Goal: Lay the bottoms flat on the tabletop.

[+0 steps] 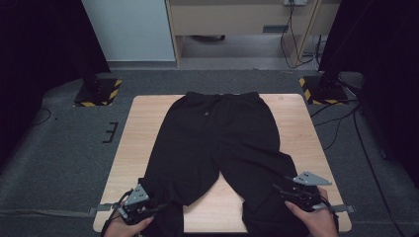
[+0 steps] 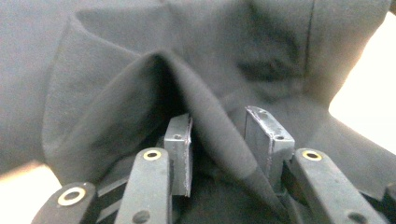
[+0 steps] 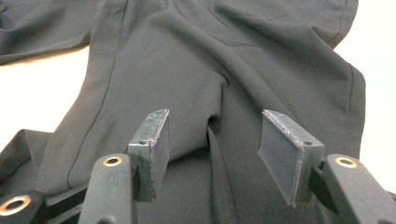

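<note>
Black trousers [image 1: 217, 133] lie flat on the wooden table [image 1: 143, 118], waistband far, legs toward me. My left gripper [image 1: 160, 207] is down on the hem end of the left leg near the table's front edge. In the left gripper view a raised fold of the trousers [image 2: 205, 107] runs up between the pads of my left gripper [image 2: 224, 140], with a gap on the right-hand pad's side. My right gripper [image 1: 276, 190] hovers at the right leg's lower end. Its jaws [image 3: 215, 135] stand apart over the trousers [image 3: 224, 60], a small crease between them.
Two stand bases with yellow-black stripes [image 1: 96, 94] [image 1: 321, 89] sit on the grey floor beyond the table's far corners. Cables [image 1: 346, 118] trail on the floor at the right. A small black bracket [image 1: 109, 132] lies left of the table. Wooden furniture [image 1: 237, 19] stands behind.
</note>
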The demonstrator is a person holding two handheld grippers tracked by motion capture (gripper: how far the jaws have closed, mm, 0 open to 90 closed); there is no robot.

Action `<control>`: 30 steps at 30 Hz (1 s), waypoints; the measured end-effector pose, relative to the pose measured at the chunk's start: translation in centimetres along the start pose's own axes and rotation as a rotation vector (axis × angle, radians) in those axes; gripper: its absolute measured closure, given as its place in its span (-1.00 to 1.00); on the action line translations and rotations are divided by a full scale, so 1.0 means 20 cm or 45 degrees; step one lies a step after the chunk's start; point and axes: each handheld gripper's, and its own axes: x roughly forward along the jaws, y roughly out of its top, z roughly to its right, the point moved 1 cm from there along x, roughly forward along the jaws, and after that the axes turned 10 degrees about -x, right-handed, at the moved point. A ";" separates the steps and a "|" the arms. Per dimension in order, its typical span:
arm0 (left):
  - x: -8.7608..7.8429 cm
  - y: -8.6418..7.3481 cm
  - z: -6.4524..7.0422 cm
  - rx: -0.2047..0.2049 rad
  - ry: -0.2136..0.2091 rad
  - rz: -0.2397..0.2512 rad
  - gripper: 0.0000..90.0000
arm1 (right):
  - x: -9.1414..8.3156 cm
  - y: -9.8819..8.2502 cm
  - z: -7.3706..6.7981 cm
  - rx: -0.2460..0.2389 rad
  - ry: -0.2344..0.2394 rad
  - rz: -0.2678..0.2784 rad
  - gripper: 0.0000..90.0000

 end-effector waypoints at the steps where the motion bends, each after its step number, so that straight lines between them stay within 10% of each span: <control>1: -0.02 -0.02 0.00 -0.002 -0.014 -0.020 0.39 | 0.00 0.00 0.00 0.001 -0.002 -0.003 -0.04; 11: -0.23 -0.14 0.00 -0.006 0.008 -0.130 0.26 | 0.01 0.01 -0.01 0.003 0.005 -0.013 -0.07; 18: -0.43 -0.06 -0.01 -0.011 0.091 0.058 0.07 | 0.01 0.00 0.00 0.008 0.000 -0.016 -0.08; 24: -0.38 0.05 -0.13 -0.035 0.219 0.130 0.13 | 0.02 0.00 -0.01 0.005 0.002 -0.022 -0.07; 30: -0.19 0.12 -0.25 -0.071 0.253 0.023 0.17 | 0.02 0.00 -0.01 0.011 0.004 -0.028 -0.07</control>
